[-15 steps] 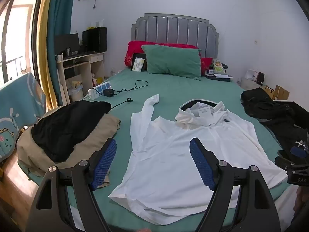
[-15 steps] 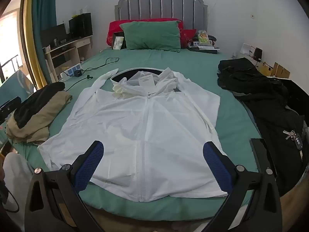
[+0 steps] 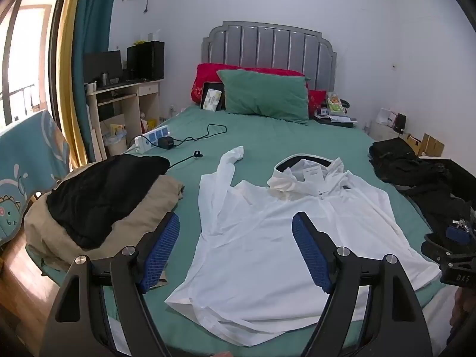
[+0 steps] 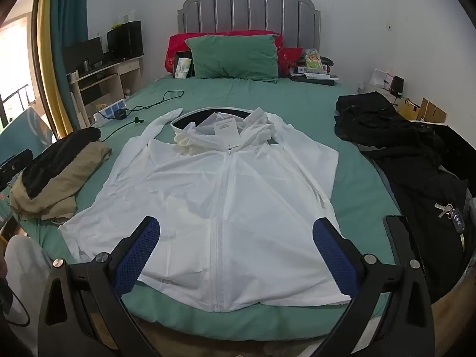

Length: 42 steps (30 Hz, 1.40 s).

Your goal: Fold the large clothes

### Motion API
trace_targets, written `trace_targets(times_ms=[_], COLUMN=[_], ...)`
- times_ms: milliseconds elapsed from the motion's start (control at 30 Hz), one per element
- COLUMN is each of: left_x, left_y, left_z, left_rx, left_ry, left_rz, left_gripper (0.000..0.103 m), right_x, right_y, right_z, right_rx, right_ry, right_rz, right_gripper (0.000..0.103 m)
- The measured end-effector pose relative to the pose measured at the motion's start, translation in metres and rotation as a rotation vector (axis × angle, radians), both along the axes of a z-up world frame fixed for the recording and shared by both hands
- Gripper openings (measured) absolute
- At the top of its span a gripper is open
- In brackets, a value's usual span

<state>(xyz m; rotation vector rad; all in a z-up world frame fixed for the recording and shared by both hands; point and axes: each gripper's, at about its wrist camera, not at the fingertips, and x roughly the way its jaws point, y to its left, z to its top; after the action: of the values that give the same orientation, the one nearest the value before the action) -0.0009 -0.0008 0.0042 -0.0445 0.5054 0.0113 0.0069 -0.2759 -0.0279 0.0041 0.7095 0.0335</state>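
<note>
A white zip-up hooded jacket point(image 4: 226, 196) lies flat, front up, on the green bed sheet point(image 4: 267, 101), hem toward me and hood toward the pillows. One sleeve lies along each side of its body. The same jacket point(image 3: 273, 238) fills the middle of the left wrist view. My left gripper point(image 3: 236, 232) hovers open above the jacket's left hem side, nothing between its blue pads. My right gripper point(image 4: 236, 232) hangs open above the hem near the zip, also holding nothing. The right gripper's black tip point(image 3: 452, 250) shows at the right edge of the left wrist view.
A folded tan and black clothes pile point(image 4: 53, 172) sits on the bed's left edge. Black garments with keys point(image 4: 416, 154) cover the right side. A power strip and cable point(image 4: 119, 110) lie at the far left, green and red pillows point(image 4: 235, 56) at the headboard. A desk point(image 3: 125, 98) stands left.
Both views are nearly the same as before. The right gripper has come slightly closer to the jacket's hem; the jacket has not moved.
</note>
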Motion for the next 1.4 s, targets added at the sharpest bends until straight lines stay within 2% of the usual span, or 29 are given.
trace_targets(times_ms=[1400], left_x=[-0.004], left_y=[-0.015], left_z=[0.002], left_rx=[-0.009], left_ry=[-0.001], left_rz=[-0.005], left_gripper=[0.081], right_x=[-0.006], right_y=[0.007], right_z=[0.003], right_rx=[0.0], right_ry=[-0.002], right_rz=[0.001], right_gripper=[0.101])
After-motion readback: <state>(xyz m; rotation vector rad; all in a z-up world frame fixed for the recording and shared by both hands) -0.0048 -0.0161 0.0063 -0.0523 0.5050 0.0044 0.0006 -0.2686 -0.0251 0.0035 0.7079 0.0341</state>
